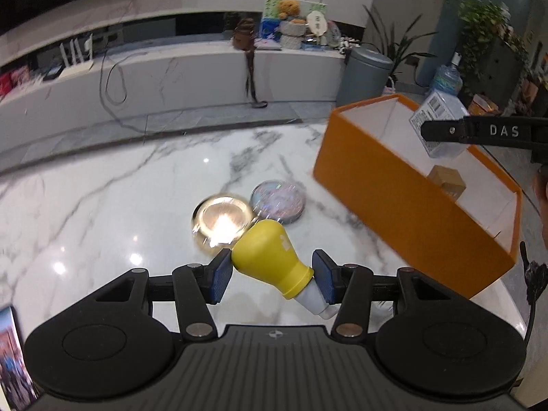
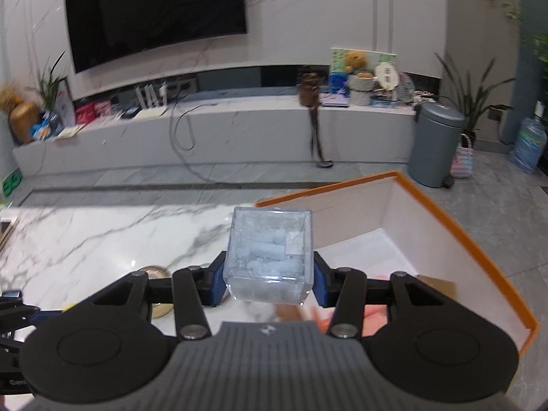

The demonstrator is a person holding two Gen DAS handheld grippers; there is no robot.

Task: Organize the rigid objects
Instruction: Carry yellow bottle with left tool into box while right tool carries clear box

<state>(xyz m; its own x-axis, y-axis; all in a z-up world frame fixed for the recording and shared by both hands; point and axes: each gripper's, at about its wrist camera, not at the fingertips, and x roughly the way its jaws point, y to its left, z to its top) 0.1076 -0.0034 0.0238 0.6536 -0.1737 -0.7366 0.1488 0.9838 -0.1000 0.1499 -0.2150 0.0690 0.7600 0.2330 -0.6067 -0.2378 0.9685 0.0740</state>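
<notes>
My left gripper (image 1: 272, 274) is shut on a yellow bulb-shaped object (image 1: 270, 257) with a white base, held above the marble table (image 1: 120, 205). A shiny metal bowl (image 1: 221, 221) and a round glittery tin (image 1: 278, 202) lie on the table just beyond it. My right gripper (image 2: 269, 281) is shut on a clear plastic box (image 2: 270, 250) holding pale blue pieces, above the near left edge of the orange box (image 2: 462, 233). In the left wrist view the orange box (image 1: 394, 191) stands at the right, with the clear box (image 1: 441, 116) and a right finger (image 1: 479, 132) above it.
Inside the orange box lie a small brown carton (image 1: 448, 179) and pinkish items (image 2: 373, 311). Beyond the table are a grey bin (image 2: 436, 144), a water jug (image 2: 529, 145), potted plants, a low marble TV bench (image 2: 222, 133) and a wall TV (image 2: 154, 10).
</notes>
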